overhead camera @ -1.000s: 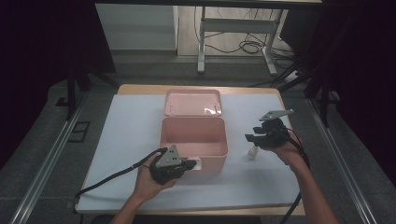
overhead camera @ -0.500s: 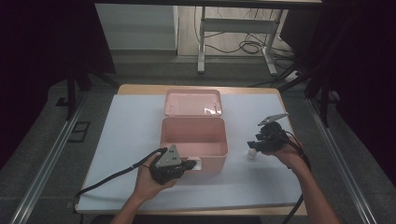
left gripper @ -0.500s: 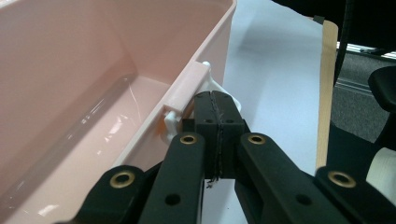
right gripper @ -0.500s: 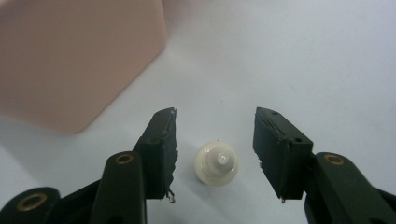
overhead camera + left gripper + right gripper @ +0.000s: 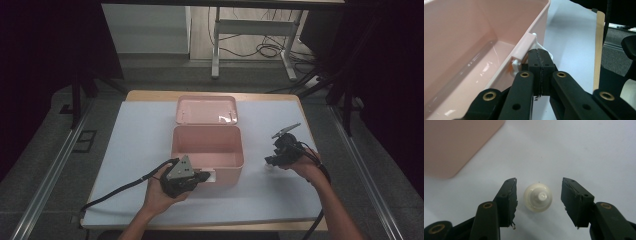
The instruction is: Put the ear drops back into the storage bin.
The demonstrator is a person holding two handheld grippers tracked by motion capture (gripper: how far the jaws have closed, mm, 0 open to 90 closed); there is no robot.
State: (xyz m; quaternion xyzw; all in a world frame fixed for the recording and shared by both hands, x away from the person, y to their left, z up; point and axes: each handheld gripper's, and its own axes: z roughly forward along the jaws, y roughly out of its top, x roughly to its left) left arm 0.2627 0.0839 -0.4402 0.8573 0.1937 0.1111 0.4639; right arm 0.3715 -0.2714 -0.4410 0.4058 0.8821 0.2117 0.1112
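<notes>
The pink box is seen open on the bench, its lid laid flat behind it. The left gripper is clamped shut on the box's white front latch. The right gripper is held pointing down, its fingers just opened wide on either side of a small white cap, untouched, beside the box.

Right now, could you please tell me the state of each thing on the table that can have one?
Pink box: open, empty inside.
Lid: off, lying flat behind the box.
White latch: pinched by the left claw.
Left claw: shut on the latch.
Small white bottle: upright, between the pads, untouched.
Right claw: open, jaws just widening.
</notes>
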